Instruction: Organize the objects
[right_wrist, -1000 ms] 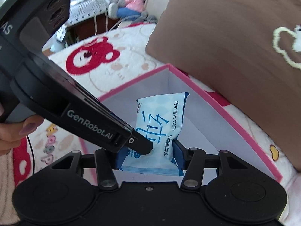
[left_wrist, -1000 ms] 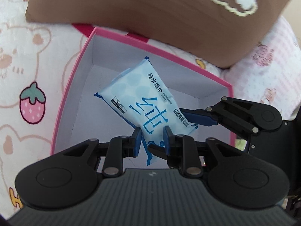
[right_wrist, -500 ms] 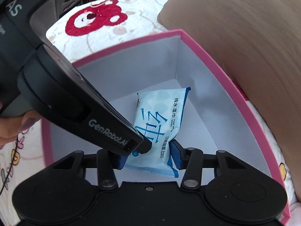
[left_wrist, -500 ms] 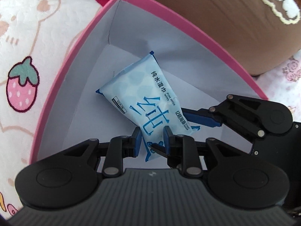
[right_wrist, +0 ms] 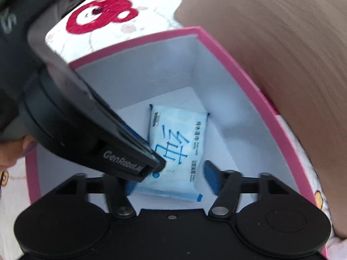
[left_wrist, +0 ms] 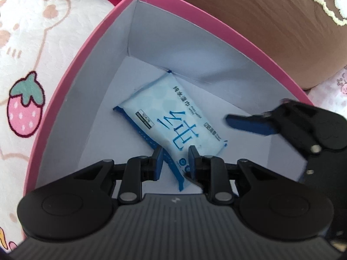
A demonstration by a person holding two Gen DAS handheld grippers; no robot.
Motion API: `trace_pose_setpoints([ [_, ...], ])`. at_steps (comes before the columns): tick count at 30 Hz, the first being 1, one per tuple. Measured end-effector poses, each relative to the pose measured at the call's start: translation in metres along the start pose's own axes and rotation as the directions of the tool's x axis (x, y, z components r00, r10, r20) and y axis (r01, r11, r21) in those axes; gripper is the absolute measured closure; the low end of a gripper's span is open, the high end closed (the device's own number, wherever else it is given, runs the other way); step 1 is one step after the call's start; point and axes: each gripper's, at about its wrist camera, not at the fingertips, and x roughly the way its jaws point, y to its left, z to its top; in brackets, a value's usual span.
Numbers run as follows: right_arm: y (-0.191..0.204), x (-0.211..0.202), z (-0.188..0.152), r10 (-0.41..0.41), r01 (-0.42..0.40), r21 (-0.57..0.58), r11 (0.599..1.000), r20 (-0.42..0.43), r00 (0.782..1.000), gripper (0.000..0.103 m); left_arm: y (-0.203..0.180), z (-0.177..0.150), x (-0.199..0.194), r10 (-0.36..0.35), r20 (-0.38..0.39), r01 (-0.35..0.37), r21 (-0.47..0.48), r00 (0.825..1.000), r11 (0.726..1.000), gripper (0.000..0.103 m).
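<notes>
A light blue pack of wet wipes [left_wrist: 173,123] lies on the floor of a pink box [left_wrist: 71,65] with white inner walls. My left gripper [left_wrist: 175,162] is inside the box, its jaws a little apart around the pack's near corner. My right gripper [right_wrist: 171,178] is open, its fingers standing apart from the pack's [right_wrist: 173,151] sides. The right gripper's finger [left_wrist: 249,124] shows at the right of the left wrist view. The left gripper's body [right_wrist: 86,130] crosses the right wrist view and hides part of the pack.
The pink box [right_wrist: 249,86] sits on a white quilt [left_wrist: 28,65] with strawberry and bear prints. A brown pillow [left_wrist: 260,21] presses against the box's far side and also shows in the right wrist view [right_wrist: 282,43]. A hand [right_wrist: 13,151] holds the left gripper.
Both grippers went down into the box with the pack. The pack now lies on the box floor. The right gripper's jaws opened off it and the left gripper's jaws parted slightly.
</notes>
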Motion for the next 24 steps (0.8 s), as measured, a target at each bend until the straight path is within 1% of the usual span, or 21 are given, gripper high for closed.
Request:
trace_pose_setpoints([
  [3,-0.008,-0.009,-0.002,0.032,-0.030,0.106,0.994,-0.011,0.999,0.018,-0.001,0.000,0.001,-0.010,0.005,0.010,-0.009,1.000,1.000,0.080],
  [4,-0.007,-0.010,-0.004,0.025,-0.022,0.123,0.992,-0.027,0.999,0.017,-0.001,0.001,0.001,-0.008,0.007,0.008,-0.014,1.000,1.000,0.080],
  [6,-0.002,-0.009,-0.008,-0.021,0.032,0.145,0.989,-0.079,0.997,0.017,-0.003,0.001,0.000,-0.003,0.015,0.003,-0.012,1.000,1.000,0.080],
  [8,-0.001,-0.011,-0.015,-0.023,0.041,0.173,0.984,-0.105,0.994,0.017,-0.006,0.001,-0.003,0.016,0.027,-0.016,0.008,1.000,1.000,0.080],
  [11,0.003,-0.010,-0.020,0.023,0.004,0.265,0.964,-0.097,0.995,0.017,-0.012,0.001,-0.008,0.029,0.035,-0.030,0.033,0.999,0.999,0.081],
  [13,0.014,-0.004,-0.016,0.026,0.002,0.282,0.959,-0.095,0.995,0.017,-0.014,0.002,-0.011,0.011,0.036,-0.012,0.040,0.999,0.999,0.081],
  [15,0.017,0.000,-0.014,0.021,0.007,0.293,0.956,-0.091,0.996,0.018,-0.014,0.003,-0.015,0.009,0.039,-0.010,0.049,0.999,0.999,0.081],
  [16,0.016,0.003,-0.013,0.015,0.015,0.314,0.949,-0.092,0.996,0.018,0.003,0.011,-0.021,0.009,0.044,-0.011,0.055,0.999,0.998,0.081],
  [17,0.014,0.006,-0.014,0.013,0.018,0.334,0.942,-0.089,0.996,0.021,0.008,0.017,-0.023,0.012,0.047,-0.015,0.058,0.999,0.998,0.081],
  [18,0.012,0.009,-0.015,0.012,0.022,0.353,0.935,-0.092,0.996,0.026,0.011,0.025,-0.022,0.021,0.047,-0.023,0.050,0.999,0.998,0.081],
  [19,0.011,0.012,-0.016,0.007,0.032,0.365,0.931,-0.105,0.994,0.029,0.011,0.026,-0.022,0.027,0.043,-0.029,0.041,0.999,0.999,0.081],
  [20,0.010,0.016,-0.018,-0.013,0.059,0.366,0.929,-0.128,0.992,0.035,0.011,0.027,-0.021,0.022,0.039,-0.023,0.036,0.999,0.999,0.081],
  [21,0.010,0.019,-0.020,-0.039,0.093,0.364,0.927,-0.152,0.988,0.036,0.012,0.027,-0.021,0.015,0.035,-0.016,0.032,0.999,0.999,0.081],
  [22,0.009,0.022,-0.022,-0.048,0.106,0.360,0.927,-0.166,0.985,0.039,0.013,0.026,-0.022,0.011,0.032,-0.012,0.028,0.999,1.000,0.080],
  [24,0.007,0.023,-0.025,-0.058,0.122,0.364,0.923,-0.182,0.982,0.055,0.014,0.024,-0.023,0.009,0.037,-0.010,0.030,0.999,0.999,0.080],
])
